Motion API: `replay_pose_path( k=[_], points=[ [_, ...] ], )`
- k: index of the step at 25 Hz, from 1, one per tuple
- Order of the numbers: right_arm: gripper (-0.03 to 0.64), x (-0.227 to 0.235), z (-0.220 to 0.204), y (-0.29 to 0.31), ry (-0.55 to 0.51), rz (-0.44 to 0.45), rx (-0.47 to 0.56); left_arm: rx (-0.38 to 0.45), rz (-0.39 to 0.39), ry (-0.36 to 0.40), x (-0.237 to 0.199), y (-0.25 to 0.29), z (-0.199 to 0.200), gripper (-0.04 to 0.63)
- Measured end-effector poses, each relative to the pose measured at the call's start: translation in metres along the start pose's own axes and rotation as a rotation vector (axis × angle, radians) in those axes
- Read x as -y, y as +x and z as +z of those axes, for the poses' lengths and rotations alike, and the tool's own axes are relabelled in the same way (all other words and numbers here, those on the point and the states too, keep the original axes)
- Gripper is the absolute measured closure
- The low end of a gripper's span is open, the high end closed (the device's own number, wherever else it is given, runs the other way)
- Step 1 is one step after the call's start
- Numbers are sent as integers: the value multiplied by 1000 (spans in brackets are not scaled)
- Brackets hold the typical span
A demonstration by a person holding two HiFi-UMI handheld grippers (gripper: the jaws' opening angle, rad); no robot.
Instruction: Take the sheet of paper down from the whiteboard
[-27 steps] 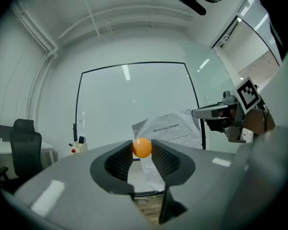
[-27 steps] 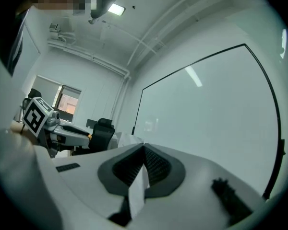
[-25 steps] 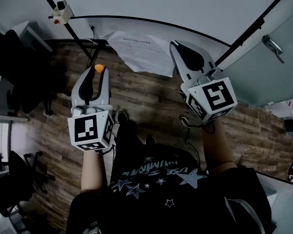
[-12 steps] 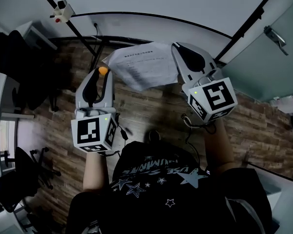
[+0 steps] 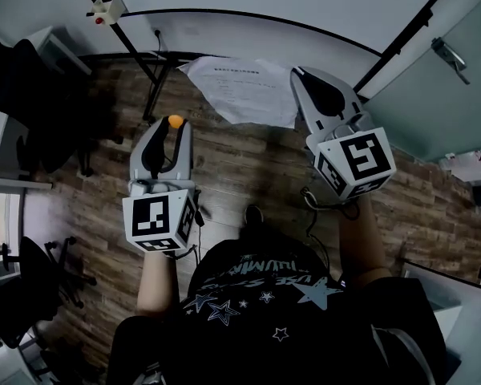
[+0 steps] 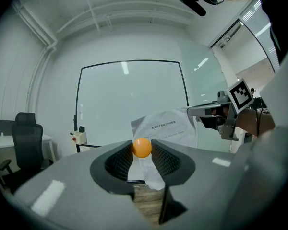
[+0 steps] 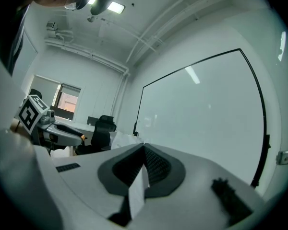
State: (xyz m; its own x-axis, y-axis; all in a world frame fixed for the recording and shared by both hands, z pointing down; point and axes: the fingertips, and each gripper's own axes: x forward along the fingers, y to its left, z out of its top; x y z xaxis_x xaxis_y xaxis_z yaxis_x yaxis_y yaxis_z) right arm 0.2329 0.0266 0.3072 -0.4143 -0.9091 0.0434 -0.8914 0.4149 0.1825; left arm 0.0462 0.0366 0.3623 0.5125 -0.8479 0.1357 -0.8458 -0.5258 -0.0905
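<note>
Right gripper point(image 5: 301, 79) clenched on edge of sheet of paper point(image 5: 244, 91). Whiteboard point(image 7: 206, 114) ahead; sheet off it, in air over wood floor point(image 5: 248, 163). Left gripper point(image 5: 175, 128) pinches small orange ball point(image 6: 142, 147) at jaw tips.

Sheet of paper point(image 5: 244, 91) before the whiteboard point(image 5: 264, 2), between left gripper point(image 5: 175, 123) and right gripper point(image 5: 298, 75).

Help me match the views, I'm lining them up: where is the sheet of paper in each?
Head view: sheet of paper upper centre, held by the right gripper.
Left gripper view: sheet right of centre, behind the orange ball.
Right gripper view: sheet edge-on between the jaws.
Shared landmark: the whiteboard.
</note>
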Motion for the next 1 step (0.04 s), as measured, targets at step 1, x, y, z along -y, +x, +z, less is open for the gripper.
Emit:
replay_pose_path(
  k=[1],
  points=[
    [601,-6,1,-1,-3,-2,-1,-2,-2,0,-2,-6,-2,465]
  ],
)
